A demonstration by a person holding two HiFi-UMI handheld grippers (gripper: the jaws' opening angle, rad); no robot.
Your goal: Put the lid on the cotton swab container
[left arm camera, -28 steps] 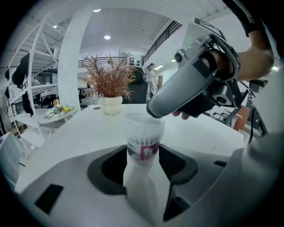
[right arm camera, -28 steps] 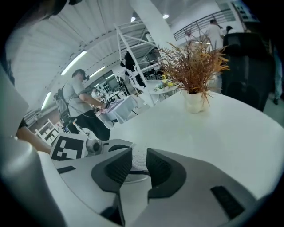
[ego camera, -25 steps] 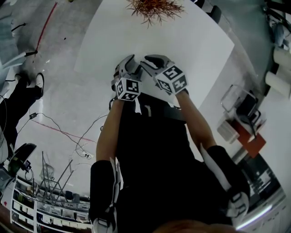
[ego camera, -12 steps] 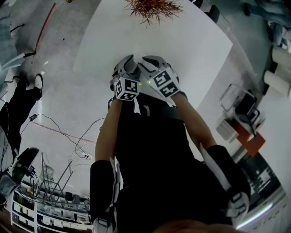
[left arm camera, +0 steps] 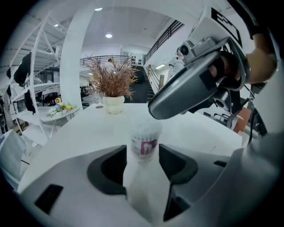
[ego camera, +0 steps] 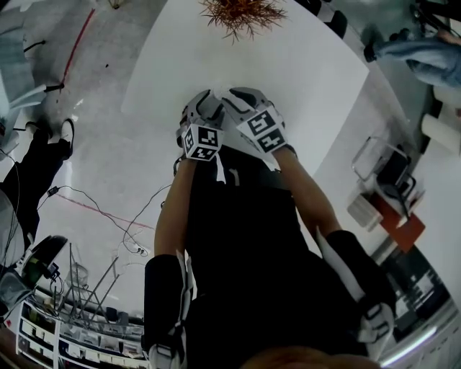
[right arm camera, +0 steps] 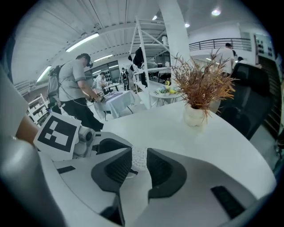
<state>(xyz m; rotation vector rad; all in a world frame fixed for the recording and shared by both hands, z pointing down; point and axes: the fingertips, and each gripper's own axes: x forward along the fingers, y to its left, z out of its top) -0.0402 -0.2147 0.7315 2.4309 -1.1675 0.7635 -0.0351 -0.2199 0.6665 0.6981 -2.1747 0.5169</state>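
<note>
My right gripper has come a little nearer to my left gripper, and it now reaches over it from about 1 o'clock. My left jaws are closed on the cotton swab container, which is upright between the pads. My right jaws stand partly apart with the white swab heads filling the gap, and I cannot tell if the pads press on anything. Further out, at 12 o'clock on the white table, stands a dried plant.
</note>
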